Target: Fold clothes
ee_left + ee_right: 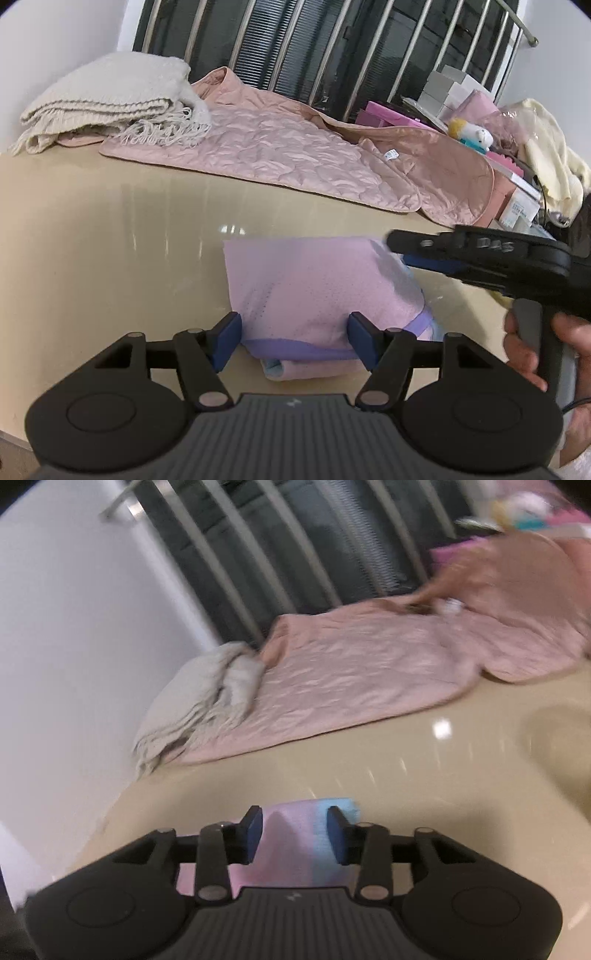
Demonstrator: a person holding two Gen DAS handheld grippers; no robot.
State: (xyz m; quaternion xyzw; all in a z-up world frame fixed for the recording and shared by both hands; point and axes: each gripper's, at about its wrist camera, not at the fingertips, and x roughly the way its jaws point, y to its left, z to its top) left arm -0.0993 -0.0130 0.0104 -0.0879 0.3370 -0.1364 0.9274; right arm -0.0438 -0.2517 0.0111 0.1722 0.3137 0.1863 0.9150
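A folded pink mesh garment with purple trim and a light blue part lies on the beige table. My left gripper is open, its blue pads either side of the garment's near edge, just above it. My right gripper comes in from the right in the left wrist view, its fingertips at the garment's far right corner. In the blurred right wrist view, the right gripper is open with the pink and blue garment between and under its pads.
A pink quilted blanket lies spread at the back of the table. A folded cream throw sits at the back left. Boxes, a plush toy and yellow cloth crowd the back right. A barred window is behind.
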